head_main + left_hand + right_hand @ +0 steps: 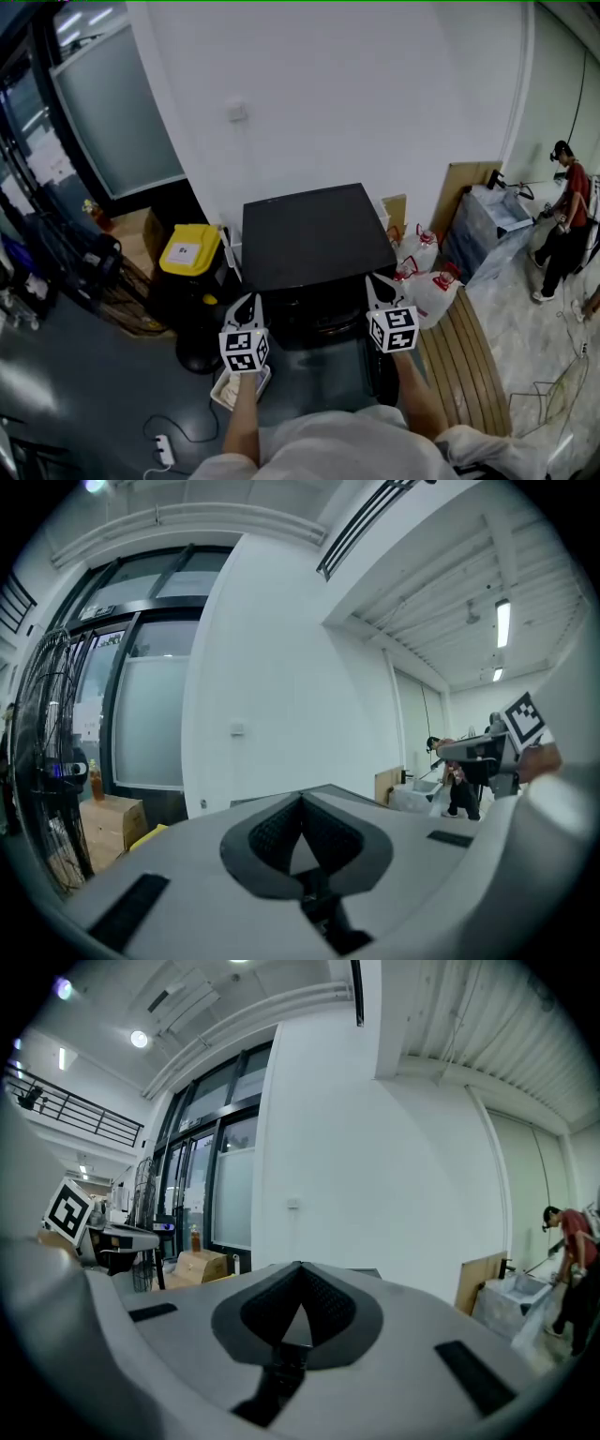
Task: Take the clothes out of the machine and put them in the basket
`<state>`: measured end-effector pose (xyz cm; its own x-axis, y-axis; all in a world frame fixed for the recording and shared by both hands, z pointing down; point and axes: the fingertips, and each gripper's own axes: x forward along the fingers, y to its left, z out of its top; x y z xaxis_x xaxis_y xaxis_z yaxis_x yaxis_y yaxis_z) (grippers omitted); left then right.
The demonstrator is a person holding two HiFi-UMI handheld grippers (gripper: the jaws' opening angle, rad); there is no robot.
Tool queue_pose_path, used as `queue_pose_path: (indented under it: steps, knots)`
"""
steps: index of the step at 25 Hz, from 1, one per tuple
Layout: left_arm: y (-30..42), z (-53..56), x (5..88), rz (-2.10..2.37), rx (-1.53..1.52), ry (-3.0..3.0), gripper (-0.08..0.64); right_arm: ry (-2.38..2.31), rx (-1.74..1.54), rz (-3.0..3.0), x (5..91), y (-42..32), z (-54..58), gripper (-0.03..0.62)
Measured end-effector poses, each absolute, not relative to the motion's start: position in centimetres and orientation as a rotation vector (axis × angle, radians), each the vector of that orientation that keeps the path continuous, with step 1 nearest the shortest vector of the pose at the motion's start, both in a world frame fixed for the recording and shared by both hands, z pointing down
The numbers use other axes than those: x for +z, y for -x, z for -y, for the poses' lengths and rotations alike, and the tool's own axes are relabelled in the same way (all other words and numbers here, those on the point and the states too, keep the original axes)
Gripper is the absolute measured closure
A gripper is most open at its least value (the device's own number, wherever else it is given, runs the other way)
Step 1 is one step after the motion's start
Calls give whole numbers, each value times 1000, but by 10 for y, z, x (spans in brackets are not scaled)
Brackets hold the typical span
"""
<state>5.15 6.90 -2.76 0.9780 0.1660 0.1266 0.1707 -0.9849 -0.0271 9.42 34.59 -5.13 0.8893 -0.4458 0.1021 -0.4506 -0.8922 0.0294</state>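
Black machine (314, 234) directly ahead of both tools, its dark front below their tips. Left tool (246, 304) clenched, nothing in it. Right tool (376, 287) likewise clenched and empty. Clothes: none seen in any view, presumably inside. White basket (223, 392) on the floor beneath the left tool.

Risk: going in with jaws clenched would shove cloth rather than catch it. Door state unreadable.

Only the head view shows basket and machine front. Both gripper views look level over the machine top at the wall, so a drop could miss.
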Motion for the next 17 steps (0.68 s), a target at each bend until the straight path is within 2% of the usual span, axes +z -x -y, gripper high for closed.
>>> queue_pose_path:
  steps: [17]
  knots:
    - [-56, -71, -33, 261, -182, 3083, 541, -2950, 138, 752, -58, -99, -328, 568]
